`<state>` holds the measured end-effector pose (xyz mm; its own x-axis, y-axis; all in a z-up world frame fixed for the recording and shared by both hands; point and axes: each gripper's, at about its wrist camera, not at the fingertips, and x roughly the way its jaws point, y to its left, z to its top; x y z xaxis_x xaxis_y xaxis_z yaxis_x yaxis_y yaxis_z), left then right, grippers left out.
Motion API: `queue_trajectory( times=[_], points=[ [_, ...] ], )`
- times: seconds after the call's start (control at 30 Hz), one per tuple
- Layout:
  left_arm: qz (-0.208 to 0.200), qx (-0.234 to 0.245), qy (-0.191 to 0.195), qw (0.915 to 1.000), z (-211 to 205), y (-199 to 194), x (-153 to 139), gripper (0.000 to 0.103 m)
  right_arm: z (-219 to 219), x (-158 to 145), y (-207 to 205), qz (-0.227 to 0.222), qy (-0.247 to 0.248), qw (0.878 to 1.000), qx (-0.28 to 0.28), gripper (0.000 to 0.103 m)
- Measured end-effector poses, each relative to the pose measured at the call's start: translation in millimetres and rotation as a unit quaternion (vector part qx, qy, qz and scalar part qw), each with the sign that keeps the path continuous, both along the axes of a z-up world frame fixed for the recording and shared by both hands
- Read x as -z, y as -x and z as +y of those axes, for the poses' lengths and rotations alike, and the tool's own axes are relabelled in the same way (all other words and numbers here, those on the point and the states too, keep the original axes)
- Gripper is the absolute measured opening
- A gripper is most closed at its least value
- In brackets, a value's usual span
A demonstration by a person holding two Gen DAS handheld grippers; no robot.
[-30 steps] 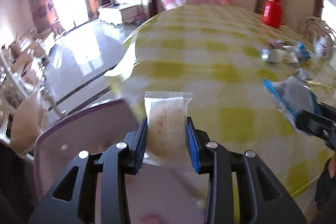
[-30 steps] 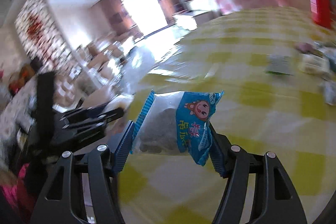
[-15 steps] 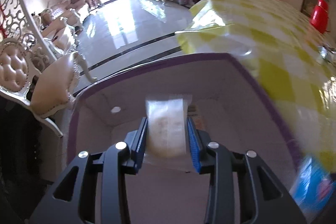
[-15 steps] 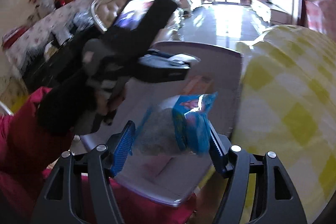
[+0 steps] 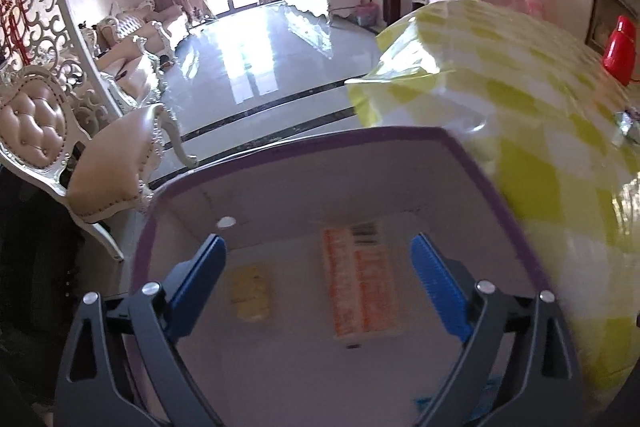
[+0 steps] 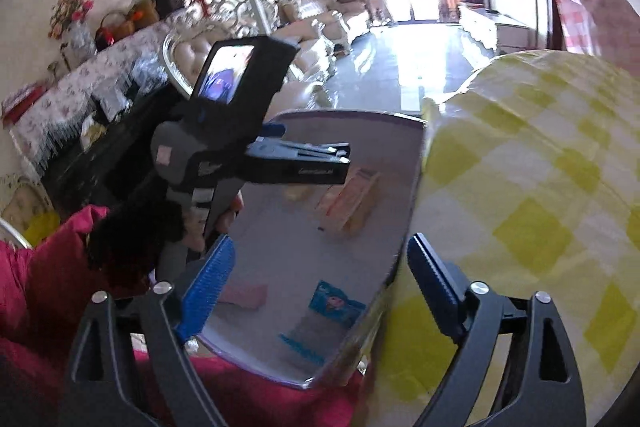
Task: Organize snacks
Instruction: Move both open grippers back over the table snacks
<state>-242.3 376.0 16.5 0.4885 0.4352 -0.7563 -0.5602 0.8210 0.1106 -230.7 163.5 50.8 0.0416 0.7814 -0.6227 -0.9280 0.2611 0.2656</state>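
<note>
Over the box (image 5: 472,163), the left gripper (image 5: 316,267) hangs with its jaws spread wide and nothing between them; the right gripper (image 6: 316,263) is likewise wide open and empty above the box's near end. Inside the box lie a pale snack (image 5: 251,293), an orange packet (image 5: 360,283), a blue packet (image 6: 336,307) and a pink one (image 6: 242,295), so several snacks look already stowed. More wrappers (image 5: 629,123) show on the checked table (image 5: 520,99) beside the box, so some sorting likely remains. A red flask (image 5: 619,49) stands farther off on that table. Nothing blocks the box's opening, though the left gripper crosses it in the right view.
</note>
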Motion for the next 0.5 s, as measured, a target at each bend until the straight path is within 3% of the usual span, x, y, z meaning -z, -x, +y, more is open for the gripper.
queue_trajectory(
  times=[0.2, 0.33, 0.4, 0.5],
  points=[
    [-0.014, 0.035, -0.028, 0.9989, -41.6, -38.4, -24.6, 0.097, -28.8, -11.3, -26.2, -0.004, -0.017, 0.999, 0.044, 0.087],
    [-0.035, 0.084, -0.006, 0.9958, -89.3, -84.5, -53.2, 0.097, -81.5, -28.6, -53.2, -0.055, -0.023, 0.991, 0.122, 0.087],
    [-0.061, 0.122, 0.023, 0.9905, -126.5, -114.6, -70.1, 0.097, -115.7, -33.7, -75.4, -0.058, -0.024, 0.982, 0.179, 0.087],
    [-0.089, 0.166, 0.066, 0.98, -188.5, -161.5, -85.1, 0.1, -192.2, -34.1, -124.1, -0.033, -0.031, 0.953, 0.299, 0.087]
  ],
)
